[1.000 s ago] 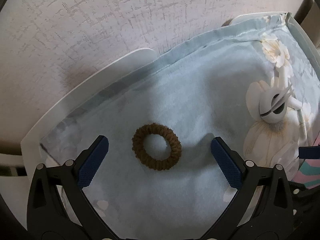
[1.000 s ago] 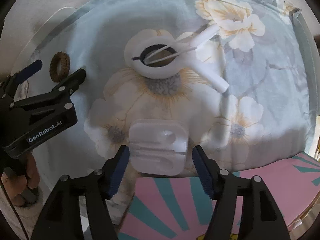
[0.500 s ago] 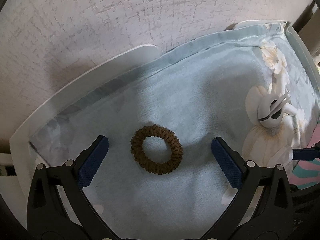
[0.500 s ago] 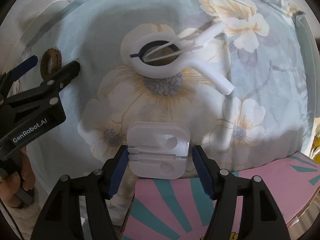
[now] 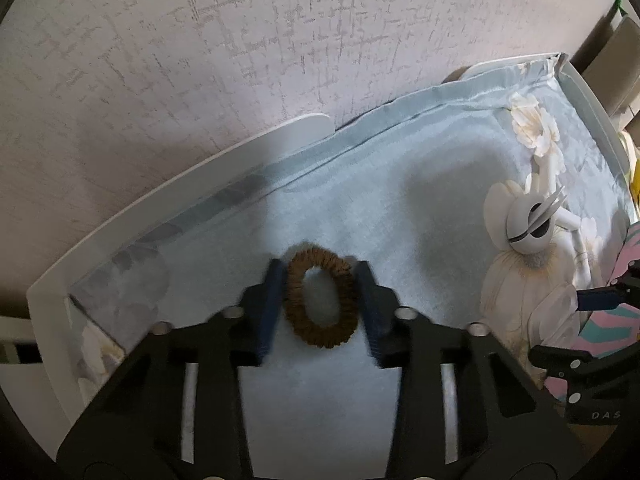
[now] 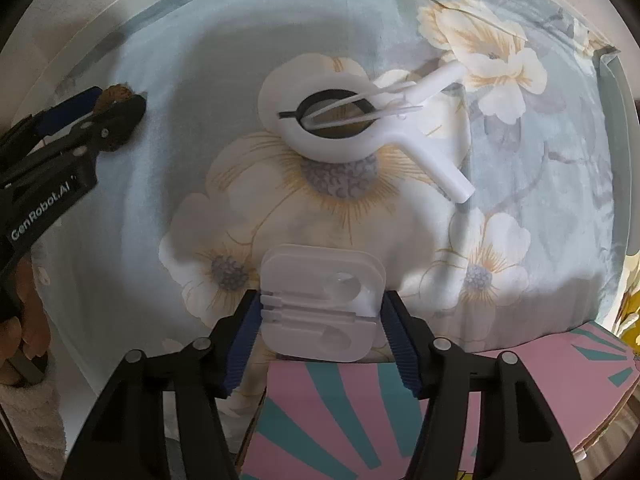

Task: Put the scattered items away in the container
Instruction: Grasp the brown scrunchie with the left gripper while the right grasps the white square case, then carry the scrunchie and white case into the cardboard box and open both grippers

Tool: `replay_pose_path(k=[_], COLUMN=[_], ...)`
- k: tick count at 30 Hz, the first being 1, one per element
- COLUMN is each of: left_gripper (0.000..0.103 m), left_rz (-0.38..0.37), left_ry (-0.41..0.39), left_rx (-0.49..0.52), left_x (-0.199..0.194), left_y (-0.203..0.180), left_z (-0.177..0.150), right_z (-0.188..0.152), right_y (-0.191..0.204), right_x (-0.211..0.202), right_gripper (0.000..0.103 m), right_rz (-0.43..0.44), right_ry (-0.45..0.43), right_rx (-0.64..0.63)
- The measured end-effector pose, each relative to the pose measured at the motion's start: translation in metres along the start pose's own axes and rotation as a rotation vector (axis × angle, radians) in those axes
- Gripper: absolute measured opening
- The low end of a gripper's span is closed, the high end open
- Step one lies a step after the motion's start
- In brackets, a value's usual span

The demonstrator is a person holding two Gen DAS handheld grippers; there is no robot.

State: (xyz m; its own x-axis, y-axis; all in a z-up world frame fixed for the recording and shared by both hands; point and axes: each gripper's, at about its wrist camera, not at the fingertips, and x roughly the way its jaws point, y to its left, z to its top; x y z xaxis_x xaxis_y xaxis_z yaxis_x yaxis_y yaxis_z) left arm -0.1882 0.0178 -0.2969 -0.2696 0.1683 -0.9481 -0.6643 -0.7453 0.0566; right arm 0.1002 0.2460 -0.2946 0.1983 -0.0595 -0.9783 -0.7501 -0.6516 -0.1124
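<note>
A brown hair tie (image 5: pixel 298 312) lies on the pale blue floral cloth (image 5: pixel 400 220). My left gripper (image 5: pixel 320 276) is closing on it: both blue pads touch its sides and it is squeezed into an oval. In the right wrist view that left gripper (image 6: pixel 116 100) shows at the far left with the hair tie (image 6: pixel 114 91) between its tips. My right gripper (image 6: pixel 321 297) is closing on a white plastic holder (image 6: pixel 320 276), pads against both its sides, above a pink and teal patterned box (image 6: pixel 360 408). A white ring-shaped clip (image 6: pixel 280 96) lies further out on the cloth.
The cloth covers a white tray-like surface (image 5: pixel 160 200) set against a textured wall (image 5: pixel 240 40). The white clip (image 5: pixel 516 224) lies to the right of the hair tie. A person's hand (image 6: pixel 24 328) holds the left gripper at the left edge.
My left gripper's jaws have swung in from wide open onto the hair tie, squeezing it from round to oval. The right gripper has narrowed slightly on the white holder.
</note>
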Motion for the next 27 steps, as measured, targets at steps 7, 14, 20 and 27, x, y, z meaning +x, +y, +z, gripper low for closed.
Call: replay_pose_path(k=[7, 14, 20, 27], left_gripper=[0.016, 0.016, 0.016, 0.016], left_rz=[0.028, 0.031, 0.030, -0.014], left_ry=[-0.013, -0.038, -0.081, -0.222], left_rx=[0.026, 0.012, -0.023, 0.032], left_x=[-0.008, -0.027, -0.064, -0.157], left_y=[-0.005, -0.001, 0.005, -0.027], left_z=[-0.011, -0.015, -0.016, 0.035], right_z=[-0.006, -0.012, -0.017, -0.033], right_y=[-0.009, -0.017, -0.033, -0.080], right_x=[-0.002, -0.009, -0.034, -0.097], right_gripper=[0.057, 0.056, 0.056, 0.057], right_rz=[0.017, 0.042, 0.100, 0.241], right_ry=[-0.008, -0.022, -0.070, -0.180], right_rx=[-0.022, -0.041, -0.055, -0.034])
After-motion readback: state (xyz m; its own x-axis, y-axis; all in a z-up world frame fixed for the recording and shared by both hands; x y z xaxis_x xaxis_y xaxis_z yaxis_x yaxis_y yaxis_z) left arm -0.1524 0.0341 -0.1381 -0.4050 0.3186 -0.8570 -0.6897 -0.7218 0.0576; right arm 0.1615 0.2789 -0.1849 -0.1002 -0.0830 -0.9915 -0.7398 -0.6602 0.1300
